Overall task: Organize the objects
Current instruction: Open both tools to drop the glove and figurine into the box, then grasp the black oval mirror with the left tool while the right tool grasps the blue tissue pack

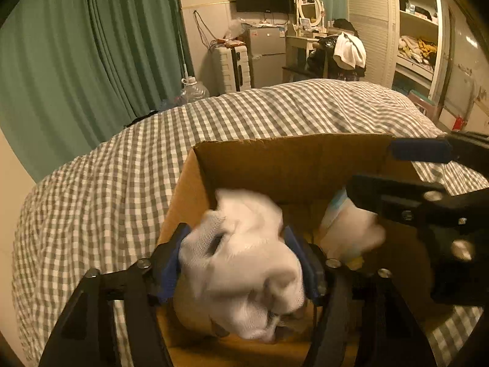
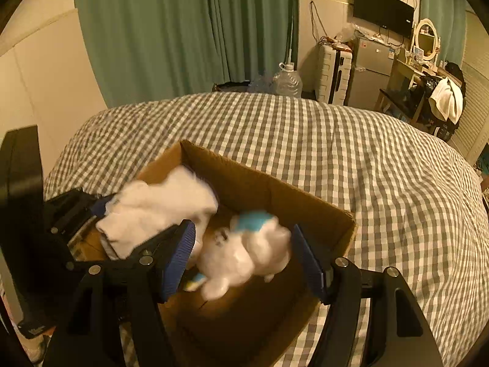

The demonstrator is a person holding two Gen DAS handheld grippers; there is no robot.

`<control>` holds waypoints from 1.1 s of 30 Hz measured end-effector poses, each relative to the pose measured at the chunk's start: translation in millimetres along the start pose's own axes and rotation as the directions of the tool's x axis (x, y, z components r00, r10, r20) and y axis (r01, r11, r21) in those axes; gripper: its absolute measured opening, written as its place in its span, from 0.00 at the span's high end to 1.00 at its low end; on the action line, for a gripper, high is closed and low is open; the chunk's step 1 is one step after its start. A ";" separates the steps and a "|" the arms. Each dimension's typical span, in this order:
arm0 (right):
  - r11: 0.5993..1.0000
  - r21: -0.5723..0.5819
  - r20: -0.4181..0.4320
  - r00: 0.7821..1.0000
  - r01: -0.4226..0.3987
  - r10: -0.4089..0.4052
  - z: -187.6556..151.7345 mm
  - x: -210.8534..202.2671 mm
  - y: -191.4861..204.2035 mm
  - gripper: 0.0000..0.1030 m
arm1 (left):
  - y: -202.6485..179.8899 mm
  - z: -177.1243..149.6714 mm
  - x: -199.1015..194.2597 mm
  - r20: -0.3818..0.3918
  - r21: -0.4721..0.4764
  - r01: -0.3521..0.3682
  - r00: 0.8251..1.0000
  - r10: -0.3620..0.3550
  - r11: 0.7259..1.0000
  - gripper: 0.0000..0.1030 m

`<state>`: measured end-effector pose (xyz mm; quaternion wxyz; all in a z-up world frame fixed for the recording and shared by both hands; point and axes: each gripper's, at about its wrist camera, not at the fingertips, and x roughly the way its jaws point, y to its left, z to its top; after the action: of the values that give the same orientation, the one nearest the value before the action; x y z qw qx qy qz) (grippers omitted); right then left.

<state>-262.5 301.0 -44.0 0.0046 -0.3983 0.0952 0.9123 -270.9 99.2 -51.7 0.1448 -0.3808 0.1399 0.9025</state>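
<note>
An open cardboard box [image 1: 290, 153] [image 2: 269, 186] stands on the bed. Over its left side my left gripper [image 1: 238, 244] stands open, and a rolled white sock bundle [image 1: 244, 263] [image 2: 152, 211] fills the gap between its blue pads, blurred. My right gripper [image 2: 244, 244] hangs open over the box's right side. Between its pads, with room on both sides, is a blurred white plush toy with a blue patch [image 2: 253, 253] [image 1: 345, 235]. In the left wrist view the right gripper [image 1: 406, 171] comes in from the right above the box's rim.
A grey-and-white checked cover [image 1: 91, 198] [image 2: 366, 168] spreads over the bed around the box. Beyond the bed are green curtains [image 2: 183, 30], a water jug [image 2: 287, 82], a suitcase [image 2: 333, 73], a small fridge [image 2: 369, 70] and a dressing table [image 2: 412, 70].
</note>
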 end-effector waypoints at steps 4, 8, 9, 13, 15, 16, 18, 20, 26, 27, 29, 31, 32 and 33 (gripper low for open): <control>1.000 0.023 0.031 1.000 -0.003 0.002 6.3 -28.8 1.5 0.24 | -1.5 2.5 -26.9 0.028 0.013 -0.018 0.999 0.018 1.000 0.19; 1.000 0.023 0.064 0.998 0.016 -0.017 14.1 -62.6 8.7 0.16 | 1.8 10.4 -65.1 0.064 0.005 -0.039 0.997 0.039 0.999 0.16; 0.999 0.020 0.083 0.996 0.026 -0.028 15.7 -77.7 11.9 0.14 | 2.8 11.8 -73.9 0.070 -0.002 -0.041 0.997 0.041 0.999 0.13; 0.999 0.021 0.139 0.989 0.047 -0.049 19.5 -127.2 20.5 0.11 | 6.8 16.0 -125.0 0.109 -0.034 -0.034 0.993 0.038 0.999 0.11; 0.998 0.022 0.161 0.985 0.053 -0.055 19.0 -155.4 24.8 0.10 | 7.4 17.0 -146.9 0.129 -0.032 -0.048 0.990 0.051 0.998 0.11; 0.998 0.019 0.171 0.984 0.056 -0.058 17.9 -168.2 27.5 0.10 | 7.9 17.5 -159.9 0.142 -0.030 -0.063 0.988 0.066 0.998 0.11; 0.998 0.014 0.189 0.980 0.065 -0.067 15.9 -189.8 32.5 0.09 | 9.2 16.1 -189.1 0.176 -0.031 -0.085 0.980 0.089 0.996 0.09; 0.997 0.004 0.212 0.974 0.078 -0.077 11.7 -216.5 40.5 0.09 | 11.1 15.2 -208.9 0.194 -0.036 -0.097 0.976 0.102 0.995 0.08; 0.995 -0.033 0.247 0.965 0.098 -0.087 -2.3 -269.2 63.2 0.08 | 13.8 4.8 -261.8 0.239 -0.053 -0.112 0.963 0.122 0.992 0.07; 0.994 -0.041 0.252 0.964 0.102 -0.089 -5.1 -277.4 68.2 0.08 | 14.8 2.1 -268.2 0.242 -0.056 -0.108 0.963 0.118 0.993 0.07; 0.993 -0.053 0.259 0.962 0.102 -0.085 -9.8 -285.4 75.5 0.08 | 16.8 -3.4 -278.6 0.240 -0.058 -0.099 0.964 0.110 0.993 0.07; 0.993 -0.064 0.263 0.962 0.095 -0.075 -17.0 -295.2 80.3 0.08 | 18.4 -11.3 -287.6 0.235 -0.055 -0.106 0.965 0.116 0.993 0.07; 0.994 -0.065 0.267 0.961 0.090 -0.069 -20.9 -298.4 82.4 0.08 | 18.8 -14.2 -289.4 0.232 -0.050 -0.108 0.966 0.117 0.993 0.07; 0.994 -0.070 0.268 0.962 0.083 -0.061 -26.3 -300.6 83.5 0.08 | 18.3 -19.6 -291.7 0.227 -0.043 -0.115 0.966 0.121 0.992 0.07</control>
<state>-45.2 234.6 171.5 0.0344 -0.2757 0.0424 0.9597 -70.0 30.1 150.1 0.1004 -0.2674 0.1315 0.9493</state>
